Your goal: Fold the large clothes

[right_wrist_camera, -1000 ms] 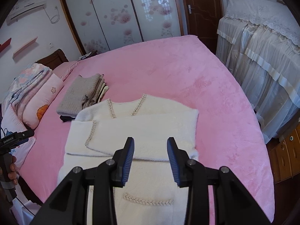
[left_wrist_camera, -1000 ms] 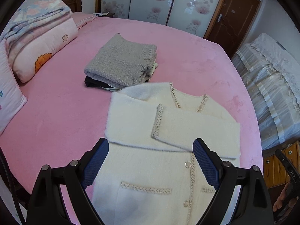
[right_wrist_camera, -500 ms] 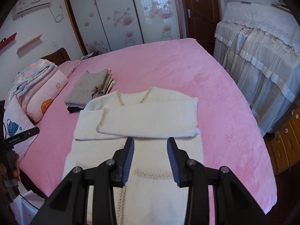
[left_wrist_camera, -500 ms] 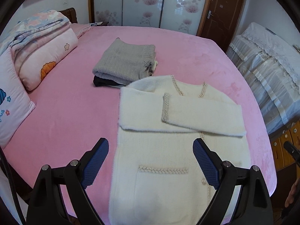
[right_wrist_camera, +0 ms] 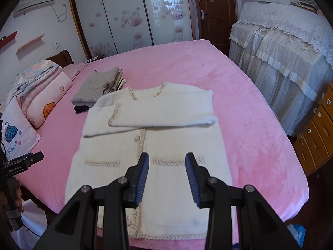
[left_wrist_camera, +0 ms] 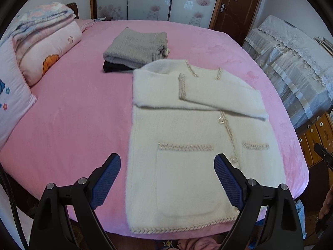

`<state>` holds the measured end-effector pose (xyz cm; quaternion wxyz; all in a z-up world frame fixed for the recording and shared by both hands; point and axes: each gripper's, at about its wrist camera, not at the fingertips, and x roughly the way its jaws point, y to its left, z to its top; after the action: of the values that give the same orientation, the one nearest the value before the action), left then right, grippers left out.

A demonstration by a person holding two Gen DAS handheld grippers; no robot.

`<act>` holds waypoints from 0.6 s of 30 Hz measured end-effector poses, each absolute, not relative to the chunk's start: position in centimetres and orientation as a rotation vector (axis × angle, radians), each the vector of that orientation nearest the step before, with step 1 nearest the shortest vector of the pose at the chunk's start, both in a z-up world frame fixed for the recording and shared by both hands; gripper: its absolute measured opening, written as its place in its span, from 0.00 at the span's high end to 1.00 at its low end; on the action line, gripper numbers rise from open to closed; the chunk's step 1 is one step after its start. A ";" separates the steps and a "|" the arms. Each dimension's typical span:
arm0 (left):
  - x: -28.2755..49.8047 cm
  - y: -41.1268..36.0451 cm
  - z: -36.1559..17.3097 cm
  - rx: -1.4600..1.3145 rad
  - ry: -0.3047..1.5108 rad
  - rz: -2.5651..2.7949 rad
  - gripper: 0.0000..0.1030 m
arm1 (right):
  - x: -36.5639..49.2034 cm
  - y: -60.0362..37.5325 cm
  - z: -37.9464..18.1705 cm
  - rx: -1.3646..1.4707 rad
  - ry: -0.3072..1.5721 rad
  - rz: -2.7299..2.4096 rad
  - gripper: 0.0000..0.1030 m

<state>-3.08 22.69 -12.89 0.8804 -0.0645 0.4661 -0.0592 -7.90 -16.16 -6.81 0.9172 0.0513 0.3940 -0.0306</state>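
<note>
Hovering over the cream cardigan (left_wrist_camera: 193,129), sleeves folded across its chest, flat on the pink bed (left_wrist_camera: 68,114): your left tool (left_wrist_camera: 167,164) gapes wide, your right tool (right_wrist_camera: 167,162) sits half-spread, both empty. Only the right view shows your other handle (right_wrist_camera: 19,164). Dark garment under the grey folded stack (left_wrist_camera: 136,50) mostly hidden.

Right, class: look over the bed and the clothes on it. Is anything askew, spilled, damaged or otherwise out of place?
Nothing stands out. The white cardigan lies flat on the pink bed with both sleeves folded across its chest, its hem at the near edge. The folded grey sweater sits in a neat pile behind it.
</note>
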 end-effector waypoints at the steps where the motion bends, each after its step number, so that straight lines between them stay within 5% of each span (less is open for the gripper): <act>1: -3.4 23.1 -13.5 -0.147 0.981 -0.135 0.12 | -8.5 -16.2 -7.4 0.101 0.813 -0.062 0.65; 18: -7.1 27.6 -29.5 -0.356 1.173 -0.163 0.12 | -13.9 -24.8 -20.8 0.165 1.016 -0.186 0.55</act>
<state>-7.15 27.64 -29.46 0.8149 -0.1670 0.5498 -0.0763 -13.87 -24.83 -20.84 0.8663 0.0790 0.4852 -0.0889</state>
